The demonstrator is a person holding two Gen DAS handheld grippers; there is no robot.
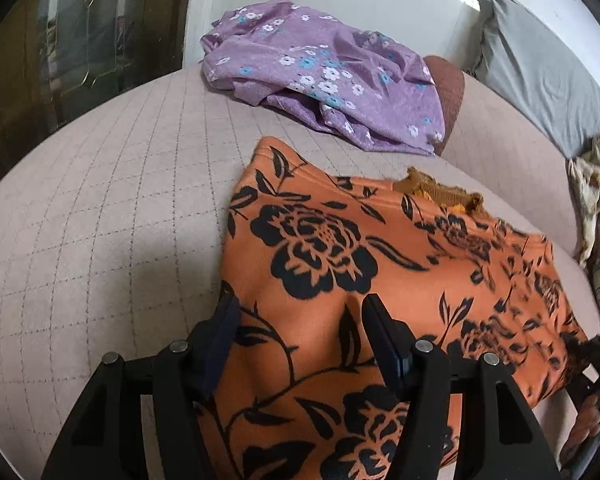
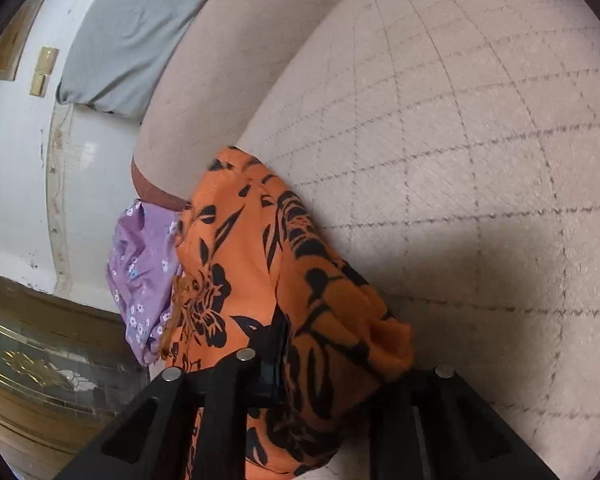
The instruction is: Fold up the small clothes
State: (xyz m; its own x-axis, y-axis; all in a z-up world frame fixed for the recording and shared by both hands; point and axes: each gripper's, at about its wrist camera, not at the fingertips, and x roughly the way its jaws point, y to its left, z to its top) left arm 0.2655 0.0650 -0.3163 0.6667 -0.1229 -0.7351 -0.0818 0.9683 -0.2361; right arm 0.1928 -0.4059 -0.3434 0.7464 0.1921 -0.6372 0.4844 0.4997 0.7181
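An orange garment with black flowers (image 1: 340,264) lies on the quilted beige bed cover (image 1: 100,220). My left gripper (image 1: 300,320) is open, its two fingers straddling the garment's near edge, with cloth between them. My right gripper (image 2: 324,364) is at the garment's other end (image 2: 252,280); bunched cloth fills the space between its fingers and hides the right fingertip, so I cannot tell how far it is closed. The right gripper also shows at the right edge of the left wrist view (image 1: 596,356).
A crumpled purple floral garment (image 1: 324,76) lies farther back on the bed, also in the right wrist view (image 2: 144,272). A grey pillow (image 1: 540,76) and a patterned cloth (image 1: 592,188) are at the right. A white wall and a wooden glass-fronted cabinet (image 1: 60,40) stand behind.
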